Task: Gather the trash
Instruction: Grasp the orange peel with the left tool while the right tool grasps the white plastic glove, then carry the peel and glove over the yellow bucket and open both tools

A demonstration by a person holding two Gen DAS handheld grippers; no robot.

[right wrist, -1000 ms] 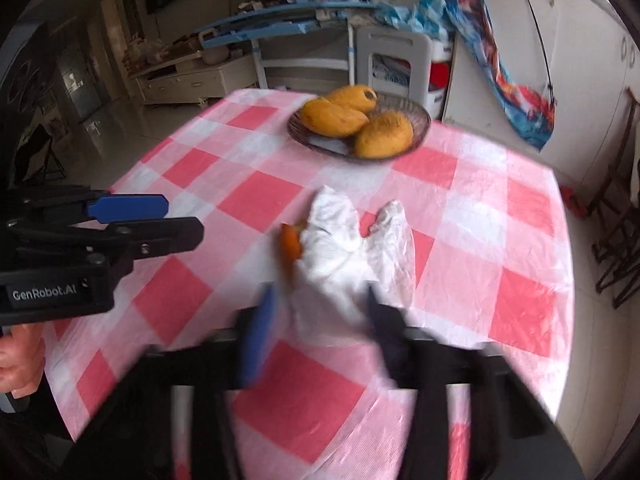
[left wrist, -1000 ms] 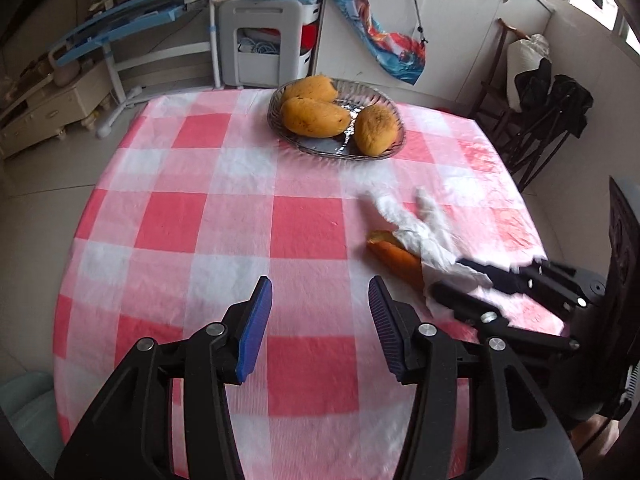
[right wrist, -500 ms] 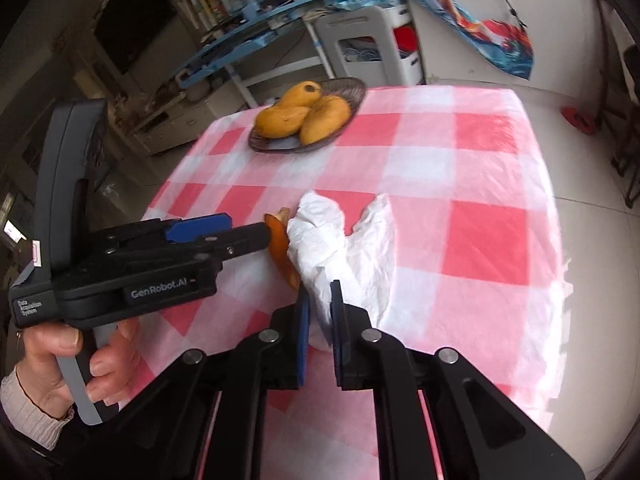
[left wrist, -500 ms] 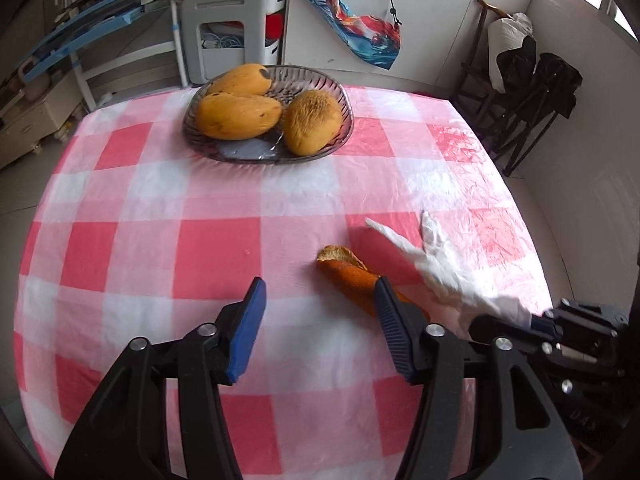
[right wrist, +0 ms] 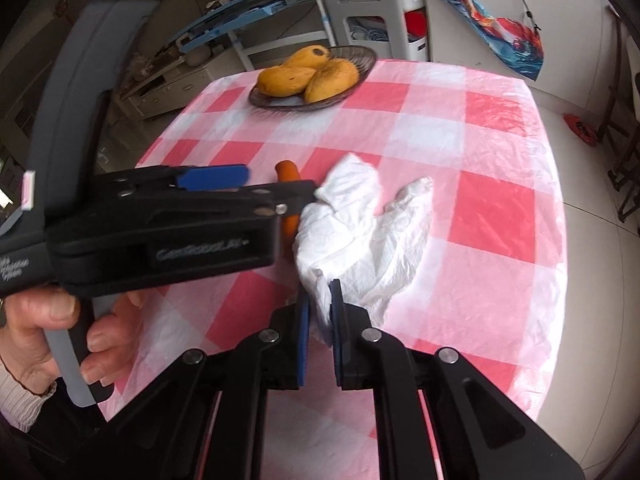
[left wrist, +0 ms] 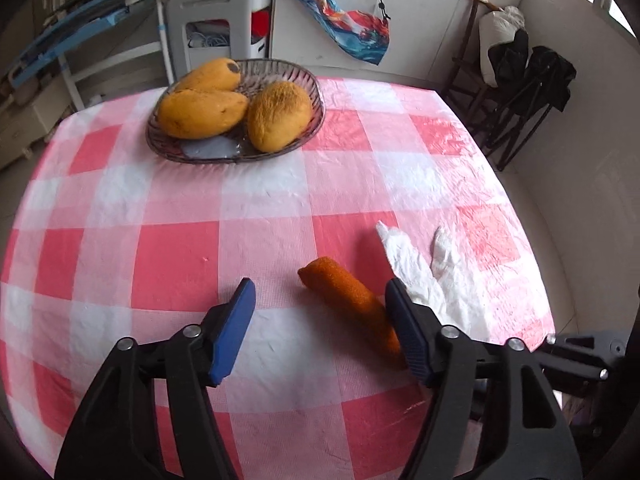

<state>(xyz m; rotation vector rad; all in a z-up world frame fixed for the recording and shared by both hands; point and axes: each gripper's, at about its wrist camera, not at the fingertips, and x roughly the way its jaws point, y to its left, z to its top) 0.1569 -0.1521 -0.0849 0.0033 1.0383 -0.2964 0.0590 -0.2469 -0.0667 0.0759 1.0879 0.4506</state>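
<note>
Crumpled white tissue [right wrist: 360, 236] lies on bench [right wrist: 496, 208], near edge pinched in my right tongs [right wrist: 320, 312], clenched on it. My left tongs [left wrist: 320, 320] spread, jaws just been opening, straddle orange peel [left wrist: 352, 300] without pressing; right pad at its near end. Peel just beside tissue. Farther off: dish [left wrist: 200, 152] with three mangoes [left wrist: 200, 114]. My left hand [right wrist: 48, 340] grips handle.

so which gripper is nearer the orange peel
Left. The left gripper has open jaws around the orange peel; the right gripper is shut on the white tissue beside it.
</note>
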